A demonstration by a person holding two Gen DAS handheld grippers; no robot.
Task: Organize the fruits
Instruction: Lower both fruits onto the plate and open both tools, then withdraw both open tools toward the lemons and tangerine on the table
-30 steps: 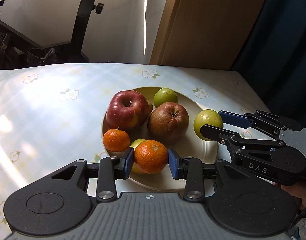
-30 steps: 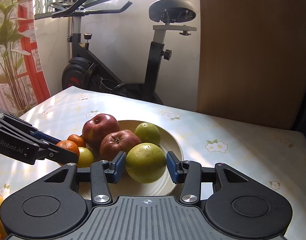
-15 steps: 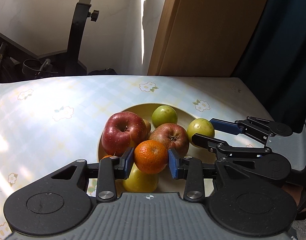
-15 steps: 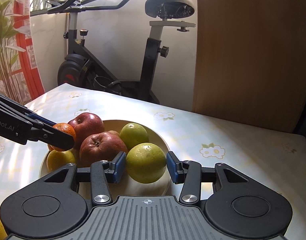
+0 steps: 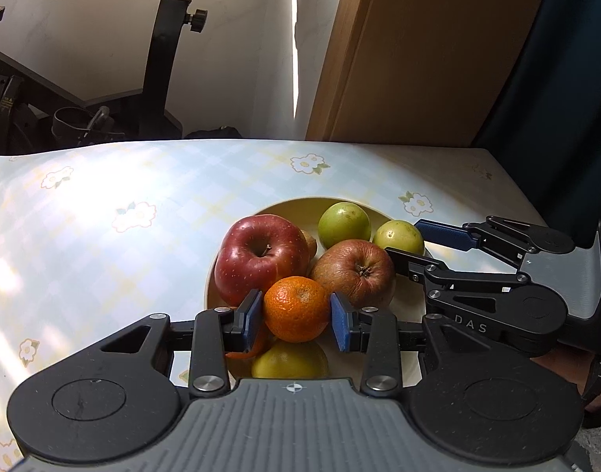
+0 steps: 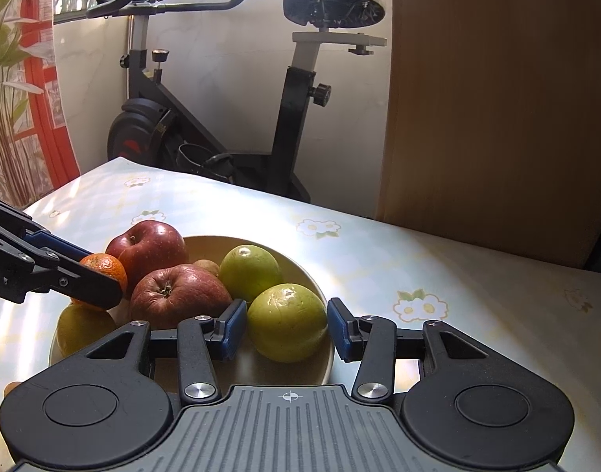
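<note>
Over bowl [image 5: 408, 305], near rim | left hand-held gripper [image 5: 296, 320] clamped on mandarin [image 5: 296, 308], above yellow fruit [image 5: 288, 362] | right hand-held gripper [image 6: 286, 328] clamped on green fruit [image 6: 286, 322], low at bowl's right rim, nearer to set down

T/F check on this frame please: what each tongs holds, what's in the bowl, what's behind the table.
1. Left tongs grip an orange. True.
2. Right tongs hold a red apple. False: a green fruit.
3. The bowl holds two red apples. True.
4. The bowl sits on bare wood. False: on a flowered tablecloth.
5. An exercise bike stands behind the table. True.
</note>
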